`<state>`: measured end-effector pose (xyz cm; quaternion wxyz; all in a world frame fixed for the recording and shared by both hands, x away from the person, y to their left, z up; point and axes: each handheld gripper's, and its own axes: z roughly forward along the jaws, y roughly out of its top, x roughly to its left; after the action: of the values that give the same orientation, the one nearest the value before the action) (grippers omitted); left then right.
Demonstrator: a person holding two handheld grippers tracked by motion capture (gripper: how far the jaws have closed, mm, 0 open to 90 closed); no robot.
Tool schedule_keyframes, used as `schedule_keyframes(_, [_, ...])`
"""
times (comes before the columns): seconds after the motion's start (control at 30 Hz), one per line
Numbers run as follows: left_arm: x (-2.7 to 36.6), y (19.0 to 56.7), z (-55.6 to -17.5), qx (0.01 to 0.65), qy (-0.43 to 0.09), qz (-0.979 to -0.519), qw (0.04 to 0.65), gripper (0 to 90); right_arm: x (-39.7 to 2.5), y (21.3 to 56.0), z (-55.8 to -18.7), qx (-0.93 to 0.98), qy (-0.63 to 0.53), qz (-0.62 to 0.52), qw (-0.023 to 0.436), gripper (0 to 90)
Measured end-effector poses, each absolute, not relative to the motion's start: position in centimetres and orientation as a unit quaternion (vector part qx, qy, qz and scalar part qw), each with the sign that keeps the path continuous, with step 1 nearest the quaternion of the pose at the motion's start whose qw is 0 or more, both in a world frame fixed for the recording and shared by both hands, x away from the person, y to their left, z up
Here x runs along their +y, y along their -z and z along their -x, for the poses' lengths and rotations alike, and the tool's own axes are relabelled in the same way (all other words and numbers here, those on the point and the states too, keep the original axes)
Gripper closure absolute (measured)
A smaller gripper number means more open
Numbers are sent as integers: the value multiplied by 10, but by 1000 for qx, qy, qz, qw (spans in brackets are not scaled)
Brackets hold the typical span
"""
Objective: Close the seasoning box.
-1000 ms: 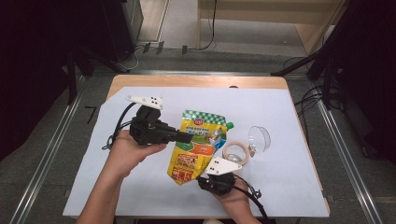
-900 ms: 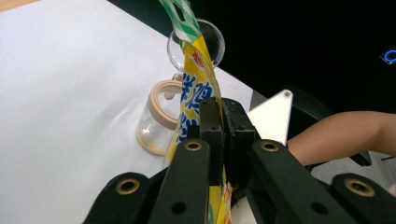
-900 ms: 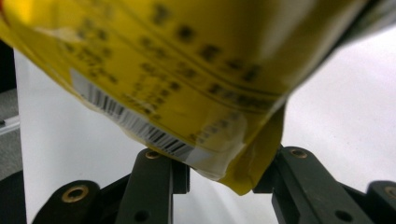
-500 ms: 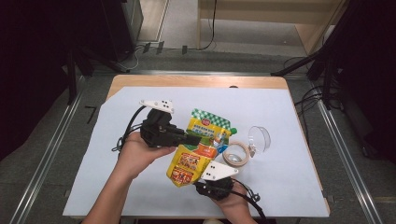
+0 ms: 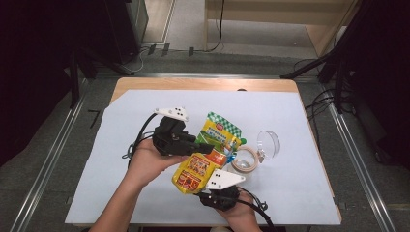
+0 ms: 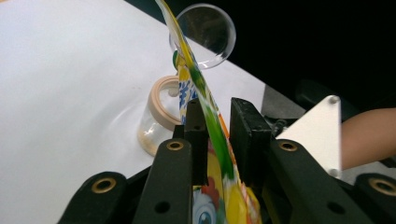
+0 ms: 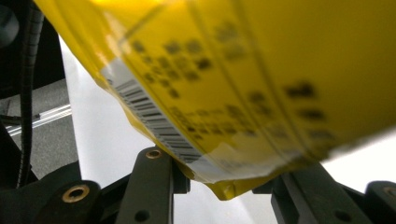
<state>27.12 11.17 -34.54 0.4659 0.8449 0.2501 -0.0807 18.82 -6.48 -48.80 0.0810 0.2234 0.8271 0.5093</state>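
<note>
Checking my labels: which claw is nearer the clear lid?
Right. The right claw sits below-left of the clear lid; the left claw is farther left, across the pouch.

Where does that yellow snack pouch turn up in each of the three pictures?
High view: yellow pouch, centre, between both grippers.
Left gripper view: edge-on, rising between the black fingers.
Right gripper view: its yellow barcode side across the top.
Shared landmark: the white table cover.
</note>
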Motion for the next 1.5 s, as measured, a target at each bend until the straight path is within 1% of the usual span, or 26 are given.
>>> schedule_keyframes(0.23, [103,351,-270,251,86,-844,466,778,-62,486,-184,830,-508,-217,79,675])
schedule_keyframes(0.7, [99,358,-273,258,91,-844,461,783,-56,483,-179,834,-506,-202,86,629])
schedule_keyframes(0.83, [97,360,-274,263,88,-843,461,735,-54,480,-179,834,-507,-197,88,608])
schedule_keyframes(1.07, [96,361,-275,272,92,-842,456,729,-53,480,-178,836,-505,-195,90,606])
schedule_keyframes(1.1, [96,361,-276,285,107,-836,457,718,-53,479,-178,836,-505,-196,89,605])
schedule_keyframes(1.17, [96,361,-277,288,114,-832,460,710,-54,479,-178,835,-506,-195,90,605])
schedule_keyframes(1.3, [94,361,-278,291,117,-828,465,703,-53,476,-177,829,-518,-198,73,605])
schedule_keyframes(1.5, [90,362,-280,301,109,-834,449,678,-53,474,-179,827,-521,-201,57,605])
